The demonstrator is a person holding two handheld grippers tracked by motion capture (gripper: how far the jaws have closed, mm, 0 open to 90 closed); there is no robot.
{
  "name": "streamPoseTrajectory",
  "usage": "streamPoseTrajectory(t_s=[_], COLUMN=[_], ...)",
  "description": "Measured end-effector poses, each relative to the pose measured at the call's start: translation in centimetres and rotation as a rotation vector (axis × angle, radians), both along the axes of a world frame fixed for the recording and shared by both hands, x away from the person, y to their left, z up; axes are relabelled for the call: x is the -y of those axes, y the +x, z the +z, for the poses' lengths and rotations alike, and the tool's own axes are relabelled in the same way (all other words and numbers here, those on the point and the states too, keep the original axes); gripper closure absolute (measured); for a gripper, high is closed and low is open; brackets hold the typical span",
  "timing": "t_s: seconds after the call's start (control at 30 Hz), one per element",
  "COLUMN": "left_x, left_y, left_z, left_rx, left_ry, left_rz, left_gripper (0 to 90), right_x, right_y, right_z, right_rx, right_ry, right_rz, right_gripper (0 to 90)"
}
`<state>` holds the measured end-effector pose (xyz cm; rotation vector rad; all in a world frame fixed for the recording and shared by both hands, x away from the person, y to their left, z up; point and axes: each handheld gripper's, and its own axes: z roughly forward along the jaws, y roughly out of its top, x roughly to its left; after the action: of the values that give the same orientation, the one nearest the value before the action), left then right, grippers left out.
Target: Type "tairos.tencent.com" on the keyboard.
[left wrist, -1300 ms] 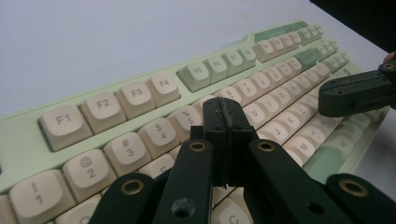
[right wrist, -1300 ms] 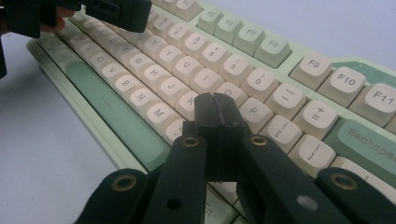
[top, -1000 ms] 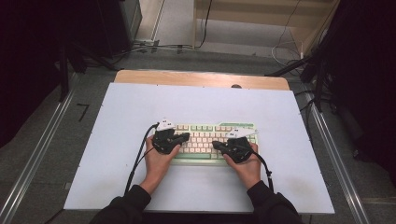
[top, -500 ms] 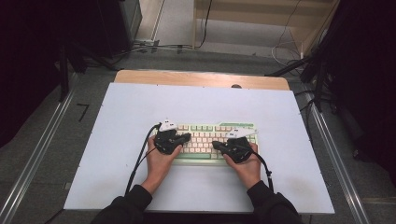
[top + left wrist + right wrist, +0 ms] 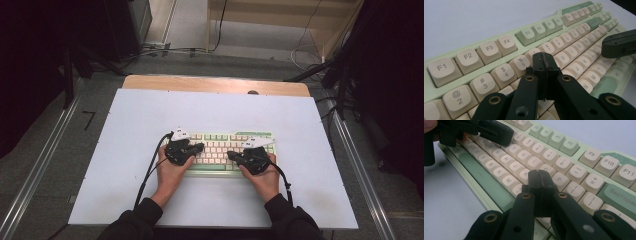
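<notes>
Over the keyboard (image 5: 220,150), both tools hover closed, empty.

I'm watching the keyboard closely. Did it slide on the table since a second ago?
No. The keyboard sits at the same spot on the white table, equally far from its wooden back edge.

I am looking down at a big white tabletop (image 5: 150,120) that is sitting in the middle of the room. A strip of light wood (image 5: 215,84) is peeking out along its far edge. Shiny metal rails (image 5: 40,170) are running down the grey floor (image 5: 100,85) on both sides. Wires (image 5: 165,49) are lying on the floor behind it. A pale wooden shelf (image 5: 280,15) is standing at the back. Dark curtains (image 5: 30,65) are hanging at the sides.
</notes>
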<state>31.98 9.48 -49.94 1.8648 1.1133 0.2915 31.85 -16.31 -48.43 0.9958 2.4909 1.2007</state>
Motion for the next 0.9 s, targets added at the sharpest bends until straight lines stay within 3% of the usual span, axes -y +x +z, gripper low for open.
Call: streamPoseTrajectory(t_s=[0.1, 0.5, 0.9], left_x=[0.0, -0.9, -2.1], left_y=[-0.2, -0.4, -0.6], left_z=[0.2, 0.8, 1.0], left_rx=[0.022, 0.021, 0.024], left_ry=[-0.016, -0.057, -0.063], left_rz=[0.004, 0.013, 0.041], left_gripper=[90.0, 90.0, 90.0], right_x=[0.0, 0.1, 0.1], right_y=[0.0, 0.0, -0.1], right_z=[0.0, 0.1, 0.1], right_rx=[0.0, 0.0, -0.002], right_ry=[0.001, 0.006, 0.003], right_rz=[0.0, -0.002, 0.001], right_gripper=[88.2, 88.2, 88.2])
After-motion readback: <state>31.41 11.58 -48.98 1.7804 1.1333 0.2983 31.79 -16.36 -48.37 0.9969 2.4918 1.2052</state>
